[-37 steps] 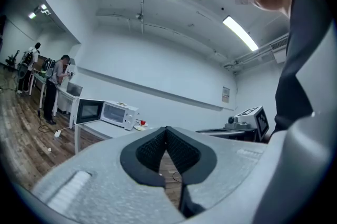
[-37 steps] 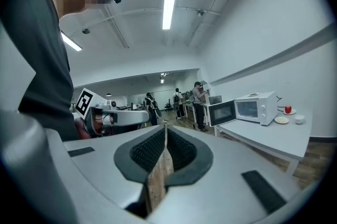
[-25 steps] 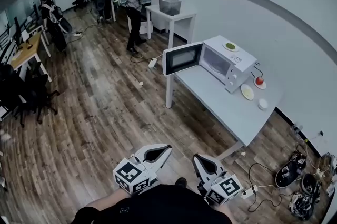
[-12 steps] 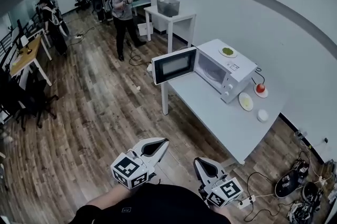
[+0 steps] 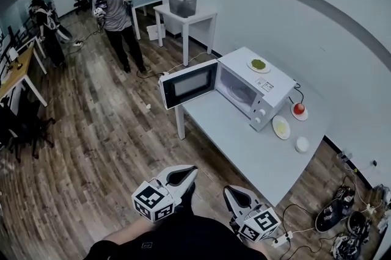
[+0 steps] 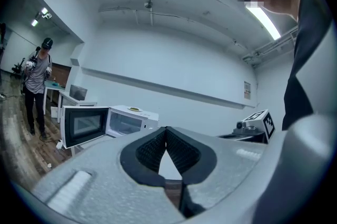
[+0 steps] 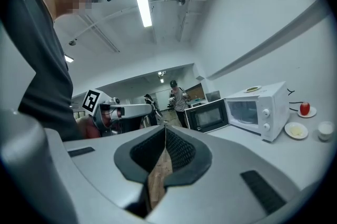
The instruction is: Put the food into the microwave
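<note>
A white microwave point(image 5: 253, 88) stands on the pale table point(image 5: 244, 146) with its door point(image 5: 188, 83) swung open to the left. On its top lies a plate of green food point(image 5: 258, 64). To its right on the table are a plate of yellow food point(image 5: 281, 127), a red item on a small plate point(image 5: 299, 109) and a white cup point(image 5: 302, 144). My left gripper point(image 5: 189, 171) and right gripper point(image 5: 227, 190) are held low in front of me, short of the table, both shut and empty. The microwave also shows in the left gripper view point(image 6: 124, 119) and the right gripper view point(image 7: 253, 107).
A person point(image 5: 113, 8) stands on the wooden floor beyond the microwave. A small white table with a grey bin point(image 5: 182, 5) sits by the far wall. Cables, a power strip and shoes point(image 5: 342, 216) lie on the floor at the right. Desks and chairs line the left.
Both grippers have travelled with me towards the table, so the microwave sits nearer and lower in view. The person in the background has walked closer. The jaws stay shut.
</note>
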`<state>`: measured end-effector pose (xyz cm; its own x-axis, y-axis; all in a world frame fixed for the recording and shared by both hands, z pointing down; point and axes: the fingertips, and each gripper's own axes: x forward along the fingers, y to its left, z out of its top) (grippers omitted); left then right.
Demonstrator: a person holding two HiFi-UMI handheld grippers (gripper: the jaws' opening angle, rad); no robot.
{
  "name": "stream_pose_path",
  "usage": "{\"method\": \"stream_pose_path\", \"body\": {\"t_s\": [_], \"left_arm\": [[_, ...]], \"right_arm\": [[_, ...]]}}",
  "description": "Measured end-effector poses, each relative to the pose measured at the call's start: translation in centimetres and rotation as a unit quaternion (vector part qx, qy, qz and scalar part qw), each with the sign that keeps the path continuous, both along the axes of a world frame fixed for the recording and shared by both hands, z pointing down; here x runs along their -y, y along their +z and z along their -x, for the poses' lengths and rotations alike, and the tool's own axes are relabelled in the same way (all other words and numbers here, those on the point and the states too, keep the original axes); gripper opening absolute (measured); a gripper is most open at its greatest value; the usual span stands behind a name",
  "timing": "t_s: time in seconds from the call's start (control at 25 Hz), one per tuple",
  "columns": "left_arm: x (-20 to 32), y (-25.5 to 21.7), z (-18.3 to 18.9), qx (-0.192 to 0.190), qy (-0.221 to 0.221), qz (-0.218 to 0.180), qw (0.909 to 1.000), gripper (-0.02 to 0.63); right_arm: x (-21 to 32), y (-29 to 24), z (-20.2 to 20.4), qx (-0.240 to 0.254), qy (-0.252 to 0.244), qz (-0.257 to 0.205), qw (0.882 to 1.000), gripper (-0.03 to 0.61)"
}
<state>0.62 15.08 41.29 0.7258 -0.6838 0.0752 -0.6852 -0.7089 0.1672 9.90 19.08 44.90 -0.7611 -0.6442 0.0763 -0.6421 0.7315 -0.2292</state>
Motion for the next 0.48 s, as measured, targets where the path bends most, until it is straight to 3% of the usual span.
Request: {"method": "stream_pose_path", "body": {"t_s": [0.48], "left_arm": [[20.3, -1.7, 0.9, 0.008, 0.066, -0.017, 0.9976, 0.008]], "right_arm": [[19.1, -1.2, 2.2, -0.012, 0.053, -0.002, 0.999, 0.015]]}}
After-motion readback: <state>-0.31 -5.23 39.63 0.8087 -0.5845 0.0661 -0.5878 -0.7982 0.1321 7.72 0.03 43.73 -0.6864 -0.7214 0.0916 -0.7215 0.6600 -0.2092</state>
